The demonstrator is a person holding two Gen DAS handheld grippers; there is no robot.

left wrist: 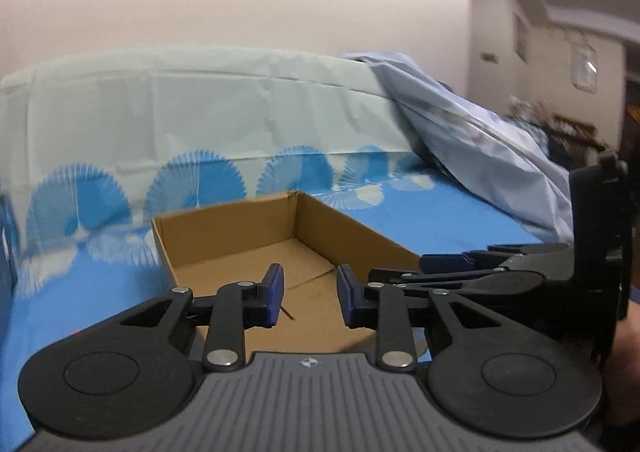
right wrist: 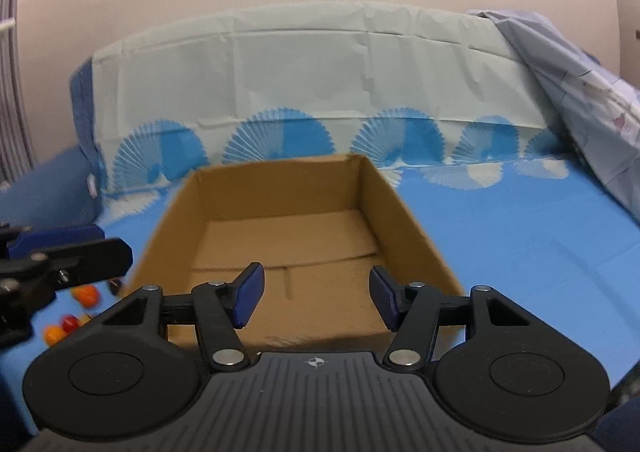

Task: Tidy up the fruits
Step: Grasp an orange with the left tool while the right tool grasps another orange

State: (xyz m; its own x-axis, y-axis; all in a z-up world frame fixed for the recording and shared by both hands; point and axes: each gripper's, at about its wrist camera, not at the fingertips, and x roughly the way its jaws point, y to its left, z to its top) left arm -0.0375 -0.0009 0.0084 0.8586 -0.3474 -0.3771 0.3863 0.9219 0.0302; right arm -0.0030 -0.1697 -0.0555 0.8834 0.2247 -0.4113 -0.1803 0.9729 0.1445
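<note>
Soft, even indoor light with faint shadows; both fisheye views bend strongly at dark corners, and motion blur smears the cardboard box (right wrist: 304, 219) edges.

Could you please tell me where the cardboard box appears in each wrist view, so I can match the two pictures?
Left wrist: the cardboard box sits centre, turned corner-on, behind the left gripper.
Right wrist: the box fills the centre, squarer to the camera, behind the right gripper.
Shared landmark: the fan-patterned cloth behind the box.
</note>
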